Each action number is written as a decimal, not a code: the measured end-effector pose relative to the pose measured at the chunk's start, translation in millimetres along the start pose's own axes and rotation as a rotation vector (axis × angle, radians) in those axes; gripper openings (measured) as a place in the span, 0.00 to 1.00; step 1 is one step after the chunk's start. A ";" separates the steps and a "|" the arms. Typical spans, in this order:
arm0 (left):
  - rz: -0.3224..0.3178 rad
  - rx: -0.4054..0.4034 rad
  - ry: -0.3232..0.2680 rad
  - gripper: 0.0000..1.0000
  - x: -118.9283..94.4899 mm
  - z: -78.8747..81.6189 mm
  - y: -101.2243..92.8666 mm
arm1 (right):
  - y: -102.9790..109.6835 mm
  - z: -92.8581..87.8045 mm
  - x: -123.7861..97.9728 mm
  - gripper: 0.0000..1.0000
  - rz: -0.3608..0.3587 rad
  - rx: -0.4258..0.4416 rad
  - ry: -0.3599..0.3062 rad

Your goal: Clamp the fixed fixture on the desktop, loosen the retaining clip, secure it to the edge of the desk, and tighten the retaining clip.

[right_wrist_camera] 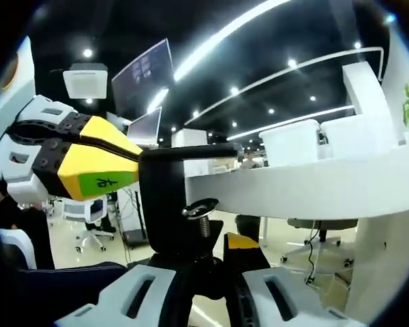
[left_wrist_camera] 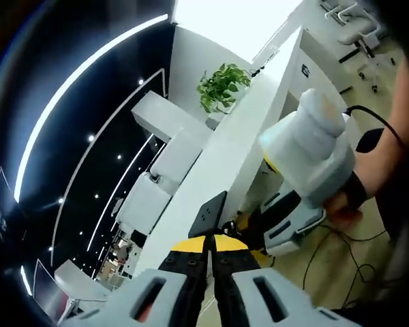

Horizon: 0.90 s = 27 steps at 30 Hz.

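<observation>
One white desk [right_wrist_camera: 307, 187] runs through a dark office. My left gripper [left_wrist_camera: 210, 253] is clamped on the one black clamp [right_wrist_camera: 169, 197] hooked over the desk's edge; my right gripper [right_wrist_camera: 221, 272] grips its screw [right_wrist_camera: 201, 216].

Black clamp fixture [right_wrist_camera: 165, 197] with a silver screw [right_wrist_camera: 202, 216]; white desk [right_wrist_camera: 307, 184]. Left gripper [right_wrist_camera: 133, 155]: yellow tips, one with a green label, black jaws, white body. Green plant [left_wrist_camera: 221, 86]; black ceiling [left_wrist_camera: 88, 102] with white light strips.
</observation>
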<state>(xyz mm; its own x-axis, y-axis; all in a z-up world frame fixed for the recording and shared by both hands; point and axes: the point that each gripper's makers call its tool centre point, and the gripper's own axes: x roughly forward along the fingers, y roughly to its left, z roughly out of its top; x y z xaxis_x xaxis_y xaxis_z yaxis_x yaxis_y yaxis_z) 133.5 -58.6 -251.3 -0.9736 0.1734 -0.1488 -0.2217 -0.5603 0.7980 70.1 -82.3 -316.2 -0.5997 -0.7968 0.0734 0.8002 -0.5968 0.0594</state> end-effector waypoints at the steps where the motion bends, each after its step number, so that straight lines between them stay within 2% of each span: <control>1: 0.000 -0.004 -0.002 0.03 0.0 -0.3 -0.8 | -0.5 -0.6 -0.5 0.11 -0.002 -0.001 0.001; 5: 0.001 -0.019 -0.024 0.03 1.1 2.0 -5.3 | -3.4 -6.5 -3.3 0.11 -0.013 0.010 0.017; 7: 0.000 -0.018 -0.024 0.03 2.7 -1.0 -6.6 | -6.9 -5.6 -4.8 0.11 -0.027 0.014 0.005; 11: -0.008 -0.011 -0.040 0.03 3.1 3.5 -10.8 | -9.2 -5.8 -5.7 0.11 -0.039 0.034 0.002; 16: -0.005 -0.007 -0.066 0.03 6.9 11.8 -9.4 | -25.6 -4.6 -6.1 0.11 -0.061 0.070 -0.009; 21: -0.007 0.002 -0.081 0.03 18.1 17.9 -7.6 | -37.7 -1.9 -2.9 0.11 -0.090 0.041 -0.028; 27: 0.002 -0.003 -0.111 0.03 21.7 25.4 -2.5 | -49.0 2.1 0.9 0.11 -0.111 0.012 -0.036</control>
<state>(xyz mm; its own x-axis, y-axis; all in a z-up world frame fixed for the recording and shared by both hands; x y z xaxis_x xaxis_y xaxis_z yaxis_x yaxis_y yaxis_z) 114.4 -32.9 -241.7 -0.9619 0.2610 -0.0819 -0.2206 -0.5633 0.7963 30.4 -53.5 -316.9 -0.6849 -0.7215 0.1018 0.7285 -0.6802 0.0809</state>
